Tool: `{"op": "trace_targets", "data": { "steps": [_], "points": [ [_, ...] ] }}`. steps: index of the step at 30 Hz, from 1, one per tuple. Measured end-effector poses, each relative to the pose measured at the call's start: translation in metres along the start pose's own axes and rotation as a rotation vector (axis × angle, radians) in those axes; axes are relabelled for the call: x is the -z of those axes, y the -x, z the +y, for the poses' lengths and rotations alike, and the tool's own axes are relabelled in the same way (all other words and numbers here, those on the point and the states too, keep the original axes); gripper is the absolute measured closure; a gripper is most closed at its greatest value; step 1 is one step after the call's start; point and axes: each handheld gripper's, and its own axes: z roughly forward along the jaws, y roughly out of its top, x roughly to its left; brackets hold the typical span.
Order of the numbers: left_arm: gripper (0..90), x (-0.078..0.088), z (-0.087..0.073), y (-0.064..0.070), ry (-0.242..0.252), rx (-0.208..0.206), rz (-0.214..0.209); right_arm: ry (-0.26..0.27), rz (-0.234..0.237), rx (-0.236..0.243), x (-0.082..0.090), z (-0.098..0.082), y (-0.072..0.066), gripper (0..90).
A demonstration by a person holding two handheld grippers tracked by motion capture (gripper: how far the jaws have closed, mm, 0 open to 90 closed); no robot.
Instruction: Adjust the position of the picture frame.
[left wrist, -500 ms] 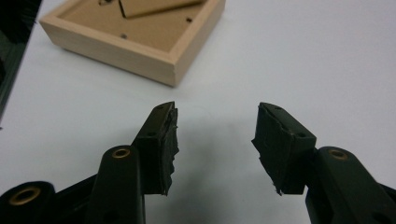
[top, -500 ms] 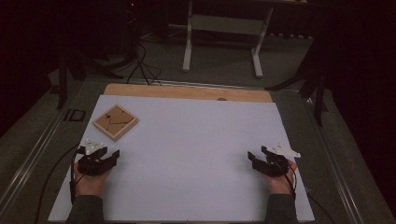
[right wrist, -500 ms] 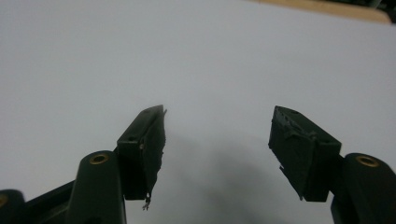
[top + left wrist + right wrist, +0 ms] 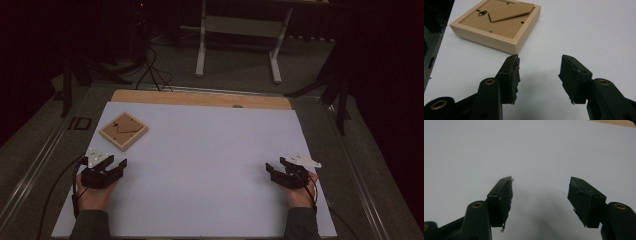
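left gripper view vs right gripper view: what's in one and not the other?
Left gripper view: the wooden picture frame lying back-up just beyond the open left gripper, its loose backing board askew on top. Right gripper view: the open right gripper, and a strip of wooden table edge at the top. Both: the white mat, nothing between either gripper's jaws.

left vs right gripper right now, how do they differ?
The left gripper sits just short of the wooden picture frame, which lies back side up; the right gripper faces only bare white table. In the gripper views the left jaws stand closer together than the right ones. Both are open and hold nothing.
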Motion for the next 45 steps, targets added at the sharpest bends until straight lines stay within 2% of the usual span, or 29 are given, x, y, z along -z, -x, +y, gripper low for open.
{"op": "trace_targets", "data": {
  "steps": [6,14,21,28,36,45],
  "points": [
    [51.1,-0.001,0.004,-0.003,-0.001,0.014,-0.006,-0.001,0.002,-0.022,0.001,-0.001,0.001,35.7],
    [52.6,0.0,0.012,-0.009,0.011,0.029,-0.004,-0.004,0.003,-0.014,-0.001,-0.001,-0.001,35.7],
    [52.7,-0.003,0.019,-0.01,0.029,0.039,-0.004,0.005,0.002,-0.028,0.002,-0.002,0.002,35.8],
    [50.8,0.0,0.022,-0.014,0.043,0.042,0.003,0.033,0.003,-0.016,0.005,-0.001,0.001,35.8],
    [49.1,0.0,0.031,-0.014,0.079,0.036,-0.02,0.09,0.01,0.007,0.013,0.001,-0.001,36.0],
    [47.7,0.0,0.039,-0.019,0.091,0.043,-0.026,0.133,0.014,0.027,0.026,0.002,-0.001,36.0]
  ]
}}
